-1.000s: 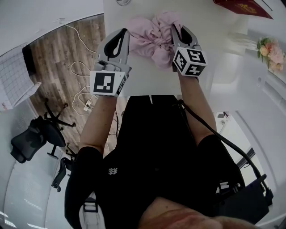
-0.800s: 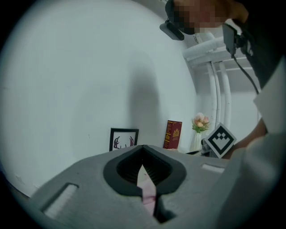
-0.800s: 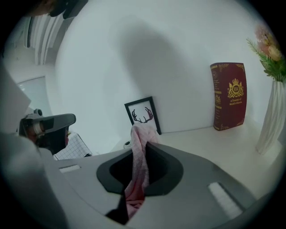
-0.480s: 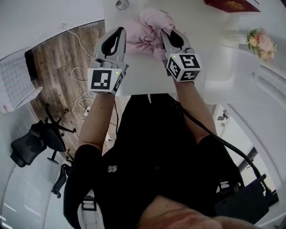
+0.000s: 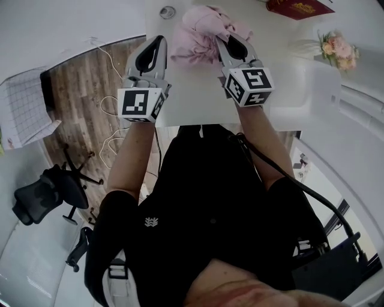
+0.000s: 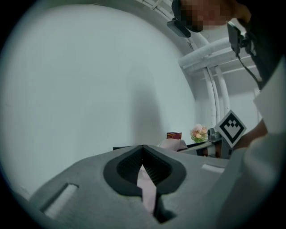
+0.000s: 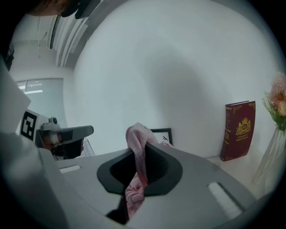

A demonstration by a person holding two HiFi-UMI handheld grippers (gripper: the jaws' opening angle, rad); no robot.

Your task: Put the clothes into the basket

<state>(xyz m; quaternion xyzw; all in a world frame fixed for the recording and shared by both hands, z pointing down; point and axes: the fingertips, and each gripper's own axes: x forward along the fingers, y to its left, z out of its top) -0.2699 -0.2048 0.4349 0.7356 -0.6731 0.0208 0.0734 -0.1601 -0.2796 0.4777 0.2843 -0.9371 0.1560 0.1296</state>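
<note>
A pink garment (image 5: 201, 33) hangs bunched between my two grippers above the white table (image 5: 192, 99). My left gripper (image 5: 157, 45) holds its left edge. In the left gripper view the jaws (image 6: 144, 154) are shut on a strip of pink cloth (image 6: 147, 188). My right gripper (image 5: 231, 42) grips the right side. In the right gripper view its jaws (image 7: 142, 147) pinch a fold of the pink cloth (image 7: 136, 179), which loops up over the tips. A white bin-like container (image 5: 309, 84) stands to the right of the table.
A red book (image 5: 297, 7) and a vase of flowers (image 5: 339, 48) stand at the table's far right. A small round object (image 5: 167, 11) lies at the far left. An office chair (image 5: 45, 192) and cables (image 5: 111, 105) are on the wooden floor to the left.
Both grippers have risen with the pink garment held between them. The cloth has come up off the table and gathered into a tighter bunch.
</note>
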